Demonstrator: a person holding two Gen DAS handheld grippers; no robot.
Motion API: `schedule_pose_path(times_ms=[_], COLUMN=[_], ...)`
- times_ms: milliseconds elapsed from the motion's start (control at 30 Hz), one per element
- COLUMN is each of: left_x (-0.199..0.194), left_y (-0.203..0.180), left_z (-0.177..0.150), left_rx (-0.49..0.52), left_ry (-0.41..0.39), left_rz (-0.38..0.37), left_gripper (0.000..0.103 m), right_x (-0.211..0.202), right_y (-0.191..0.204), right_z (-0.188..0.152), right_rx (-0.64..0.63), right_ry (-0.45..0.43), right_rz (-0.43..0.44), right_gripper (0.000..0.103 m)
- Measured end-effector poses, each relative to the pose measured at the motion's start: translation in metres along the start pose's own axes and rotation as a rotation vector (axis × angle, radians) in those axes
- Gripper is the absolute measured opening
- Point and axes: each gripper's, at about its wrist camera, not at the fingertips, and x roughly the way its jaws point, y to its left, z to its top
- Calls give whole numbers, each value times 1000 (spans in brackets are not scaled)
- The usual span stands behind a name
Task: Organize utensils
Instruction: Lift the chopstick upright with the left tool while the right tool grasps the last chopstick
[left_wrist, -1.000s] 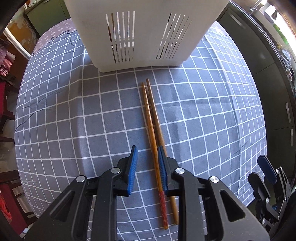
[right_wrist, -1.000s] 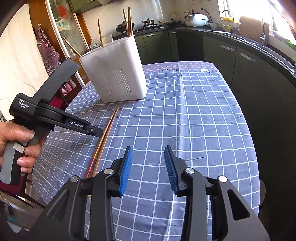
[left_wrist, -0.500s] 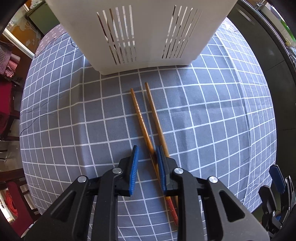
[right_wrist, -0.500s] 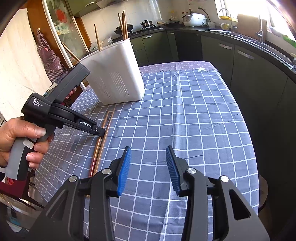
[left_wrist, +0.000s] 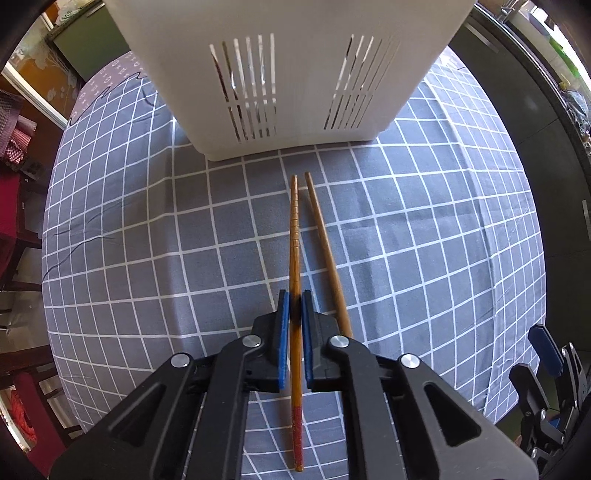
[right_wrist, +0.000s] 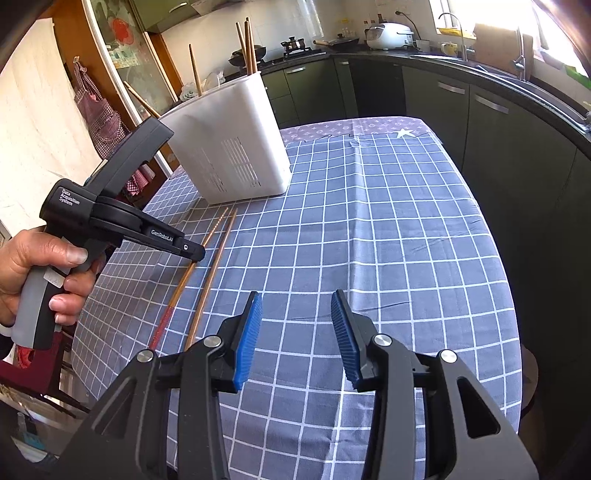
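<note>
The desk (right_wrist: 388, 236) is covered by a grey-blue cloth with a white grid; at its far end a band of patterned purple-grey fabric with a white star shows. Dark green kitchen cabinets (right_wrist: 491, 122) under a black counter curve around the far and right sides of the room, with a rice cooker, a wok, a tap and a bright window along the counter. On the left stand a wooden-framed glass door and a hanging checked apron.

A tall white plastic utensil holder with slotted sides (left_wrist: 295, 74) stands on the cloth, several wooden chopsticks (right_wrist: 245, 44) rising from its top. Just before it lie two more on the desk. The left gripper (left_wrist: 295, 314), held in a person's hand (right_wrist: 40, 273) and pointing down at the cloth, has just been closing, and its blue fingers (left_wrist: 283, 332) now clench the ridged brown chopstick with the red-wrapped end (left_wrist: 294, 236) at mid-length. The plain brown wooden chopstick (left_wrist: 325, 243) lies just beside it on the cloth, outside the grip.

The right gripper (right_wrist: 295, 332) hangs over the near part of the desk with its ribbed blue fingers (right_wrist: 249, 332) spread apart and nothing between them.
</note>
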Motion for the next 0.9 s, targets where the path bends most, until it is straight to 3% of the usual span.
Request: schedule_pose_path(times_ms=[500,700,800,900], left_x=[-107,-124,-130,-133], left_y=[22,23,24,25], left_z=[-52,-71,-80,-88], left_rx=[84,96,106,114], left_ry=[-247,-301,-323,-337], left_rz=[-69,-86,-86,-95], left_gripper=[7,7,7,7], right_x=[6,9,15,22], right_y=[16,25,30,40], right_z=[-1,2,6,15], right_rx=[-30,-62,-91,-144], right_ry=[20,36,69,112], right_rz=[4,5,4,17], right_gripper=[42,42,50,50])
